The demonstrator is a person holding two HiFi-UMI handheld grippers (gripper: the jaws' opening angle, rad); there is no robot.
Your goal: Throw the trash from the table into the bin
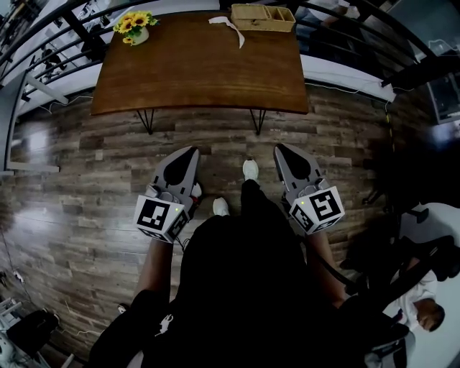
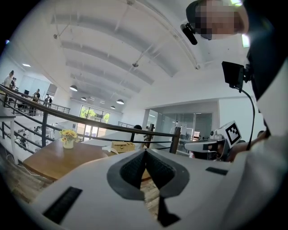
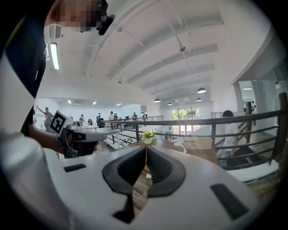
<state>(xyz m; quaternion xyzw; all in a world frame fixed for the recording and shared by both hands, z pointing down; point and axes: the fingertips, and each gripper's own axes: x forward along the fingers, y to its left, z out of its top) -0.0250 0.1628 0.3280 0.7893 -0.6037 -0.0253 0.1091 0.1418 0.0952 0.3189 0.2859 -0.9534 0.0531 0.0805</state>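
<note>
A white crumpled strip of paper point(image 1: 228, 26) lies at the far side of the brown wooden table point(image 1: 201, 72), beside a wooden tray point(image 1: 262, 16). I stand back from the table, on the plank floor. My left gripper point(image 1: 188, 151) and right gripper point(image 1: 282, 147) are held side by side in front of my body, pointing toward the table and well short of it. Both are shut with nothing between the jaws, as the left gripper view point(image 2: 145, 151) and the right gripper view point(image 3: 146, 148) show. No bin appears in any view.
A vase of yellow flowers point(image 1: 135, 27) stands on the table's far left corner. Black railings point(image 1: 43, 43) run behind the table. The table rests on thin hairpin legs point(image 1: 147, 122). A person sits at the lower right point(image 1: 424, 302).
</note>
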